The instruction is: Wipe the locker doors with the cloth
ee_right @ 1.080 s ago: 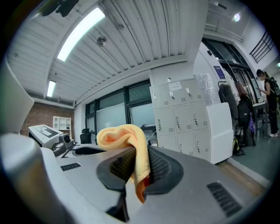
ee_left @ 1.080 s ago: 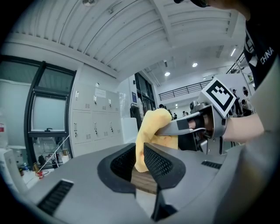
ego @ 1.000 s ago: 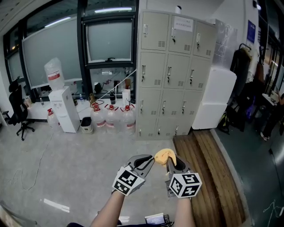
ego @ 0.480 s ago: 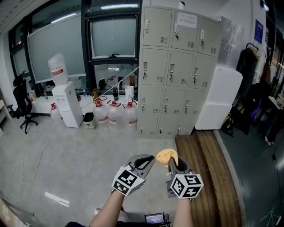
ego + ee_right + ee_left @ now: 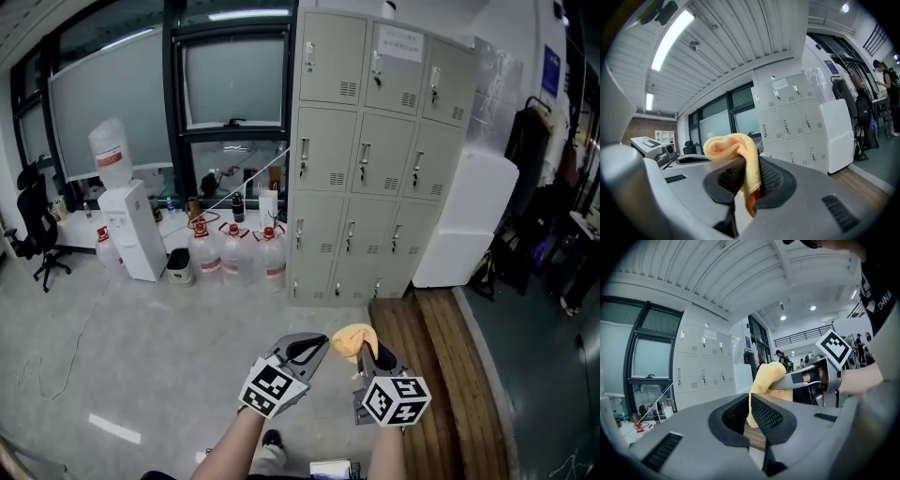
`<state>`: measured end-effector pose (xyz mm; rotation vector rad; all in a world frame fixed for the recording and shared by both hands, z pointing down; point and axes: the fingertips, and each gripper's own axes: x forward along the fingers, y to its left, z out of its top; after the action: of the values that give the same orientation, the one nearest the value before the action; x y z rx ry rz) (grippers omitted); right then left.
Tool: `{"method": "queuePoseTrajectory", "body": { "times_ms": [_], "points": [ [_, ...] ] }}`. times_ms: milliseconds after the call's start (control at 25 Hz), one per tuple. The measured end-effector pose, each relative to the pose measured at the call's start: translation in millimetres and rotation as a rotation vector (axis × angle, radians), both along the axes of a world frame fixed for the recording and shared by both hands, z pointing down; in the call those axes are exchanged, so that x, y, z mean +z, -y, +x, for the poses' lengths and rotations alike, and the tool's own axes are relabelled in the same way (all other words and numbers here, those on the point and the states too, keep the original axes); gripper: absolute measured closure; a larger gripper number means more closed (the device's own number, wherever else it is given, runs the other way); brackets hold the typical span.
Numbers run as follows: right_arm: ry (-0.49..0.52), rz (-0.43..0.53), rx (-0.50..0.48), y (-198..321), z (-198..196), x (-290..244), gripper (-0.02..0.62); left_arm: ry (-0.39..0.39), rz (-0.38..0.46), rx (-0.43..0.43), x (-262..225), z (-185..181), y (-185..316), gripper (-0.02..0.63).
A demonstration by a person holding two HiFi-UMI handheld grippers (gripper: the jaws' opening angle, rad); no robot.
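1. The yellow cloth (image 5: pixel 353 336) is a bunched wad pinched in the right gripper (image 5: pixel 367 351), whose jaws are clamped on it. The bulk bulges over the jaw tips and a tail hangs toward 6 o'clock, so its long axis runs up-down.
2. The left gripper (image 5: pixel 315 349), just beside the cloth at 9 o'clock, has its jaws closed together on nothing.
3. The locker doors (image 5: pixel 370 159) stand at 12 o'clock in the head view, well apart. The wad faces them, so the coming move is likely an approach straight ahead.

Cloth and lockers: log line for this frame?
stage: wiping not begun | right gripper: shut on cloth | left gripper: shut, empty | lockers: ahead, doors closed, untouched
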<state>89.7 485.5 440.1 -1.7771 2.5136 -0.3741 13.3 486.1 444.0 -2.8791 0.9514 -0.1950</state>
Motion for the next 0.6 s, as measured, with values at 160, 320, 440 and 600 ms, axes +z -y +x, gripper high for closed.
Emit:
{"method": "queuePoseTrajectory", "body": {
  "times_ms": [160, 320, 440, 600],
  "points": [
    [-0.005, 0.004, 0.026, 64.7, -5.2, -14.1, 0.525, 0.003, -0.002, 0.027, -7.7, -5.0, 65.3, 0.577],
    [-0.003, 0.015, 0.049, 126.7, -18.6, -27.9, 0.525, 0.010, 0.008, 0.053, -20.0, -17.7, 127.5, 0.577],
    [-0.004, 0.016, 0.064, 167.2, -31.1, -31.9, 0.525, 0.017, 0.013, 0.069, -25.6, -30.4, 167.8, 0.577],
    [-0.009, 0.011, 0.073, 208.1, -46.8, -25.2, 0.525, 0.006, 0.004, 0.071, -19.7, -47.4, 209.3, 0.577]
  ]
}}
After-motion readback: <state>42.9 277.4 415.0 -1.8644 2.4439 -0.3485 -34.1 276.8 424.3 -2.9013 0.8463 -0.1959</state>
